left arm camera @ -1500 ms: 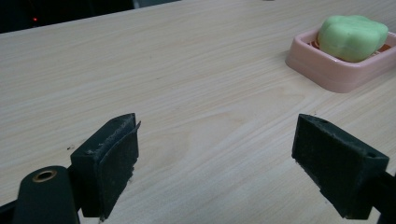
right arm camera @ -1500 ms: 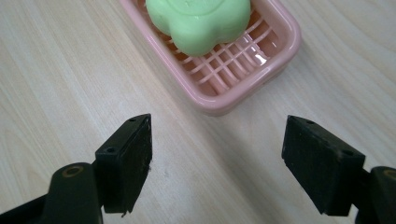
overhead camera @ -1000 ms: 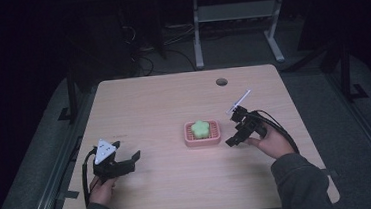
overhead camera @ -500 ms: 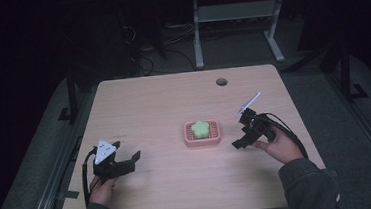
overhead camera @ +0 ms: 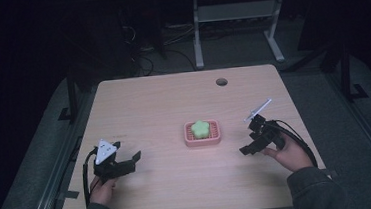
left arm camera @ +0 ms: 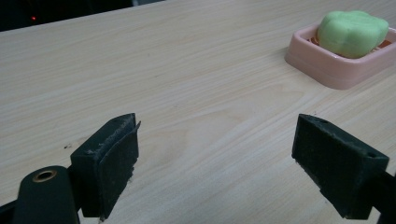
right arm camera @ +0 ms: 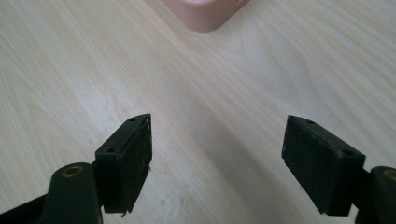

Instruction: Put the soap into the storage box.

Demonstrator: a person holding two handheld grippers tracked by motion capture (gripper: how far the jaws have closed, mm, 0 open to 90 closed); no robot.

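One pale wood-grain table (overhead camera: pixel 174 115), rounded at the corners, with one dark round hole (overhead camera: pixel 221 81) near the far edge at about 1 o'clock from centre; no brand, label or writing readable anywhere on it. Two hand-held grippers, one to each hand. Left hand-held gripper (overhead camera: pixel 128 162) at about 8 o'clock on the table, topped by one grey three-cornered plate (overhead camera: pixel 105 150), jaws spread wide over bare wood with nothing between them, both black pads (left arm camera: pixel 112 158) plain and unmarked in the left gripper view. Right hand-held gripper (overhead camera: pixel 250 138) at about 4 o'clock, likewise gaping wide and holding nothing, bare table between its pads (right arm camera: pixel 130 158) in the right gripper view; one thin pale rod (overhead camera: pixel 258 110) sticking up from its top toward 1 o'clock. One pink soap dish (overhead camera: pixel 203 138), square with rounded corners, just right of the table's centre, between the two hand-held grippers and nearer the right one, apart from both. One green flower-shaped soap (overhead camera: pixel 201 128) lying in that dish; seen toward 2 o'clock in the left gripper view (left arm camera: pixel 352 32), with a corner of the dish at 12 o'clock in the right gripper view (right arm camera: pixel 205 14). No lettering legible on dish or soap.
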